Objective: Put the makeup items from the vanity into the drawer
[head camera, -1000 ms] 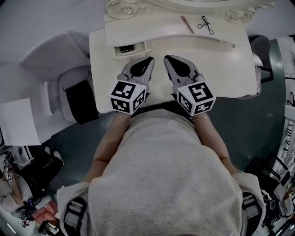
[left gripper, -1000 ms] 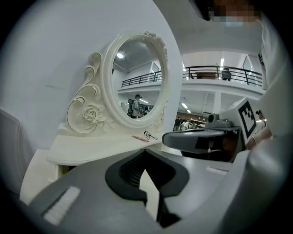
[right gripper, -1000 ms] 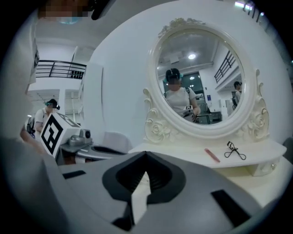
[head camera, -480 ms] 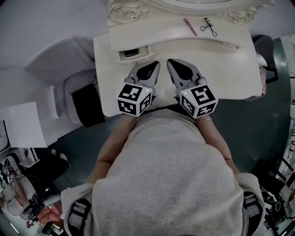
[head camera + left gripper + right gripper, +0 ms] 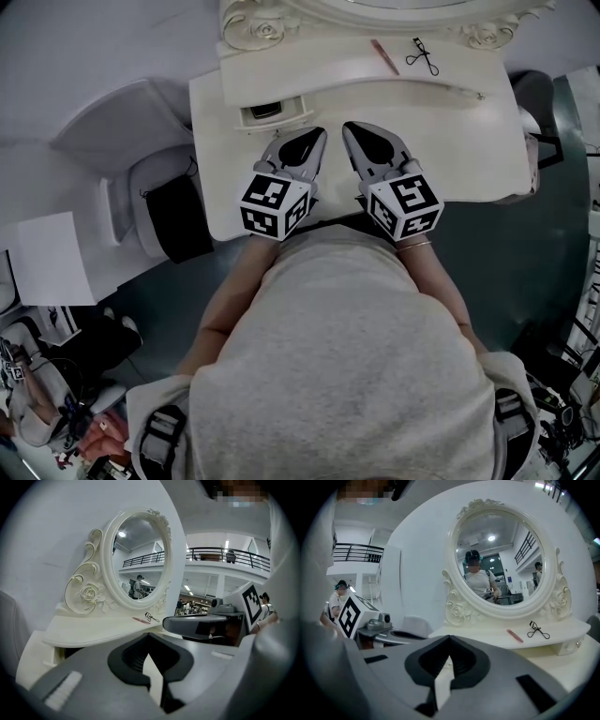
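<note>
Above the desk (image 5: 459, 131), the left hand-held gripper (image 5: 315, 134) and the right hand-held gripper (image 5: 351, 129) are hovering, clenched and empty.

Closed left hand-held gripper (image 5: 315, 134), closed right hand-held gripper (image 5: 351, 128)

I see my left gripper (image 5: 149, 635) closed; an eyelash curler (image 5: 151, 617) and a pink stick (image 5: 139, 619) lie near the shelf's (image 5: 93, 631) right end.
</note>
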A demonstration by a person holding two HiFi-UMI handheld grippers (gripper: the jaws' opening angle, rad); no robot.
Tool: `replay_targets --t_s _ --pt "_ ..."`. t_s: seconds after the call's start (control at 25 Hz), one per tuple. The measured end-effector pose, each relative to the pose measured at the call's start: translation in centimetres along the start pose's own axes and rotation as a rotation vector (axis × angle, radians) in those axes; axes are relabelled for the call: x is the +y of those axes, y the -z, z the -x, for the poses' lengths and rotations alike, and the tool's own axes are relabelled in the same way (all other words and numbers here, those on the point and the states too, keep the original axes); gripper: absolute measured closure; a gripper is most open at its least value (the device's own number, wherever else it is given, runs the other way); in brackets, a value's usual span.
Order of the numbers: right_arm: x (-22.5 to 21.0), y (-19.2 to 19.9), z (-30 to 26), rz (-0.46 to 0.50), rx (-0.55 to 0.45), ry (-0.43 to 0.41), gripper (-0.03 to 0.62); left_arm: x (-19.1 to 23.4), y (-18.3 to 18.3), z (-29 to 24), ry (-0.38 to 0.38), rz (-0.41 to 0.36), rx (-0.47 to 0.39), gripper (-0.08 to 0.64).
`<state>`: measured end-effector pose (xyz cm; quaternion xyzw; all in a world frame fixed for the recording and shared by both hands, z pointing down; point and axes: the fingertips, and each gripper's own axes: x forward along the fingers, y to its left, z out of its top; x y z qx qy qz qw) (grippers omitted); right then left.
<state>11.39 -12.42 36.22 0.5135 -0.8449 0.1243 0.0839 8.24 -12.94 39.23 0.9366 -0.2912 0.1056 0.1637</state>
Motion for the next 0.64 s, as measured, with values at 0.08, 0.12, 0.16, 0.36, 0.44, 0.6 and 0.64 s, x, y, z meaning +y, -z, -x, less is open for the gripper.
replay_targets --t_s 0.08,0.12,0.16,0.36,0.44,0.6,0.64 --pt "-0.2 0.1 0.2 -0.005 0.002 0.009 0.586 -0.2 0.1 0.0 0.004 -0.001 0.003 0.551" --pt "-0.2 0.2 0.2 -0.005 0.006 0.012 0.586 -0.2 0.1 0.0 0.006 0.0 0.004 0.551" --pt "-0.2 0.3 0.2 -0.005 0.01 0.012 0.586 -0.2 0.2 0.0 0.007 0.002 0.006 0.551" --pt "0.2 0.7 0.3 -0.012 0.019 0.006 0.586 -0.4 0.3 0.2 0.016 0.006 0.0 0.551" --pt "0.4 0.9 0.3 -0.009 0.023 0.004 0.586 -0.4 0.3 0.3 0.017 0.005 0.001 0.551" --pt "0.8 1.3 0.1 -0.004 0.039 -0.006 0.586 -0.2 0.6 0.5 0.009 0.007 0.015 0.551" --pt "1.0 1.3 0.1 -0.004 0.043 -0.009 0.586 -0.1 0.7 0.5 0.007 0.008 0.021 0.551"
